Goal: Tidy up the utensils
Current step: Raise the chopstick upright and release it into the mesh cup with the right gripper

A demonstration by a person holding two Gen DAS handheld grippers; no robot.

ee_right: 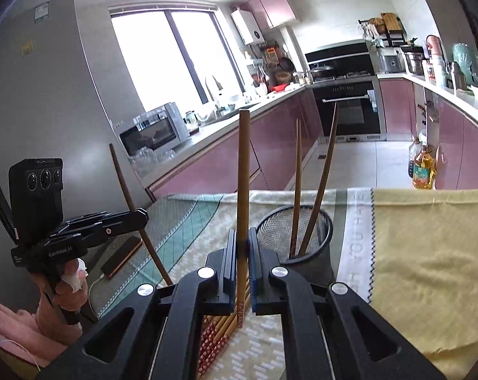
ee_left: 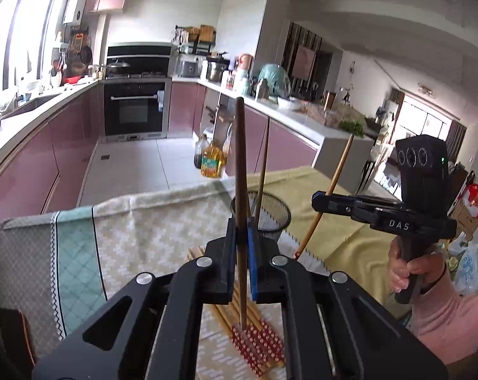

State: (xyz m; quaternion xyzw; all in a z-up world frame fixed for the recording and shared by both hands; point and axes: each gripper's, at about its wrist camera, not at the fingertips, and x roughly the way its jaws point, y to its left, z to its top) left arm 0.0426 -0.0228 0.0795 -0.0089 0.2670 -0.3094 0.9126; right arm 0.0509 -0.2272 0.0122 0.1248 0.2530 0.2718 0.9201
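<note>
lay nearest, flat on the patterned tablecloth point(ee_left: 137, 237): a bundle of light bamboo chopsticks with red-and-white patterned ends point(ee_right: 220, 332), still to be sorted. stood just above that pile, both clamped: the left gripper point(ee_left: 241, 253), jaws closed on a single dark brown wooden chopstick point(ee_left: 241, 164) held nearly upright, and the right gripper point(ee_right: 242, 253), jaws likewise closed on one light bamboo chopstick point(ee_right: 243, 174), red-patterned tip hanging down. sat a little beyond, on the cloth: a black wire-mesh cylindrical holder point(ee_right: 302, 247), already carrying two brown chopsticks point(ee_right: 318, 183) leaning against its rim. likely risks from here: a thin stick pivoting or slipping between the pads, being pinched at one narrow spot only; a lower tip catching the mesh rim or knocking the leaning pair during insertion, possibly tipping the light holder; the two grippers crowding each other over one small opening. farther off: pink kitchen cabinets point(ee_left: 65, 145) and a black built-in oven point(ee_left: 134, 110).
</note>
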